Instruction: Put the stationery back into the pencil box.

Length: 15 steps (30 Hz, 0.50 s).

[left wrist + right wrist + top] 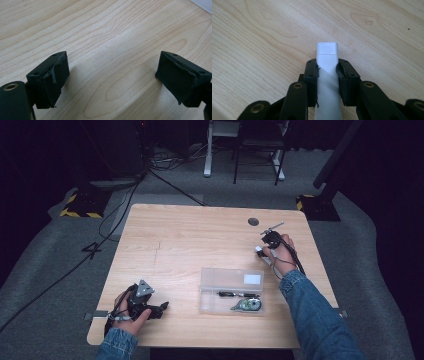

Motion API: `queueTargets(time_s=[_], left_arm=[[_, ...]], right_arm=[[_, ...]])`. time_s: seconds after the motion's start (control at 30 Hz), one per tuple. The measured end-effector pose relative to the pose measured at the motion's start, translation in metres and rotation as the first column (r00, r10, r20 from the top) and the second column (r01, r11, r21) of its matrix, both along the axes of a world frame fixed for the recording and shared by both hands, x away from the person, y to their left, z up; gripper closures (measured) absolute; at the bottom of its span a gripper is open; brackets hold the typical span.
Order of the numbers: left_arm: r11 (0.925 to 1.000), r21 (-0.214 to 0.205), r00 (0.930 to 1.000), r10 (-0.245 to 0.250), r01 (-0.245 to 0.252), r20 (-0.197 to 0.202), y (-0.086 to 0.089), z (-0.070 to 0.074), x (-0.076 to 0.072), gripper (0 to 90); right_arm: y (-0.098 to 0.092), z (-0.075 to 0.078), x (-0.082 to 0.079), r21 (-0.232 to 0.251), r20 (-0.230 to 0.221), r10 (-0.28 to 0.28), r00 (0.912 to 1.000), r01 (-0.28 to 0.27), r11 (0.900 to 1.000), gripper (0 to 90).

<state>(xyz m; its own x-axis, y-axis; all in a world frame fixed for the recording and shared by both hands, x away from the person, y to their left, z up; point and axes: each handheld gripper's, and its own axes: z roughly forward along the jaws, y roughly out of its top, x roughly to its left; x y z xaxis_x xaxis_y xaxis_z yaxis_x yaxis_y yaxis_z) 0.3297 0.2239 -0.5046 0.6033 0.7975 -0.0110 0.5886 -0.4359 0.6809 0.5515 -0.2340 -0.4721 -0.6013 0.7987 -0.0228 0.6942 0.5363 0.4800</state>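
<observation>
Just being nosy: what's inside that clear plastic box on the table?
In the clear plastic box lie a dark pen and a grey-green correction tape dispenser. A white label covers one corner; what lies under it cannot be seen.

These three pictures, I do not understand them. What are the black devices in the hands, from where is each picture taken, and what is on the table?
A person sits at a wooden table and holds a hand-operated gripper in each hand; there is no robot arm. The high view comes from a fixed camera above the person, looking forward and down. The other two come from small cameras riding on each gripper, looking along its two black jaws.

The left gripper rests near the table's front left corner, jaws wide apart, with bare wood between them. The right gripper, far right on the table, is closed on a small white rectangular object; I cannot tell what it is.

Between the hands lies a clear plastic case holding a dark pen-like item and a small round-bodied item.
</observation>
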Motion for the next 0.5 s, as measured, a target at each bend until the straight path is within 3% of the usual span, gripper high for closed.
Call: queueTargets(time_s=[0.23, 0.5], left_arm=[[1.0, -0.004, 1.0, 0.0, 0.0, 0.001, 0.0, 0.0, 0.001, 10.9], [1.0, -0.002, 1.0, 0.005, -0.005, -0.006, -0.002, 0.0, 0.002, 9.5]], right_arm=[[-0.001, 0.008, -0.007, -0.002, -0.015, 0.013, 0.9998, -0.013, 0.9999, 71.2], [0.0, 0.037, -0.026, 0.024, 0.044, 0.042, 0.9981, -0.044, 0.9988, 71.2]])
